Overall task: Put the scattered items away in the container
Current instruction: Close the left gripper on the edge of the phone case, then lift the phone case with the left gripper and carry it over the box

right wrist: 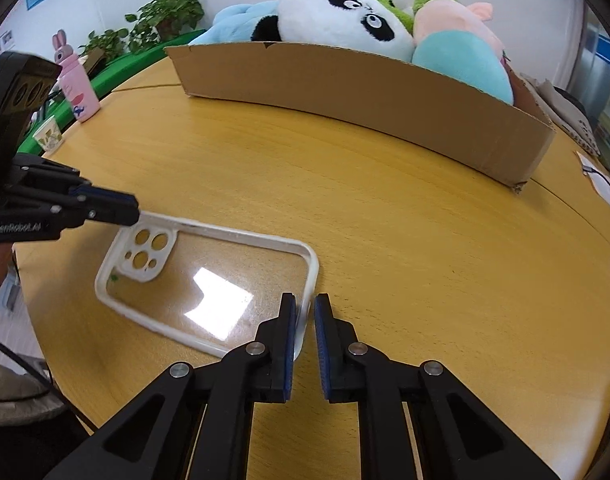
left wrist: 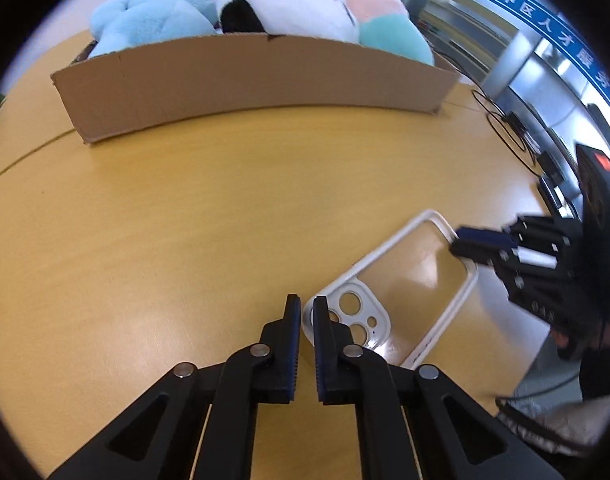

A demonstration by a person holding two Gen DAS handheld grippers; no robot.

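A clear phone case with a white rim lies flat on the wooden table; it also shows in the right wrist view. My left gripper is nearly shut, its jaws straddling the case's rim at the camera-hole corner. My right gripper is nearly shut around the rim at the opposite end. The left gripper shows in the right wrist view, the right gripper in the left wrist view. The cardboard box behind holds a panda plush, a blue plush and a pink-teal plush.
A pink bottle and a paper cup stand at the table's far left edge, with potted plants behind. Black cables lie on the table's right side. Papers lie near the box's right end.
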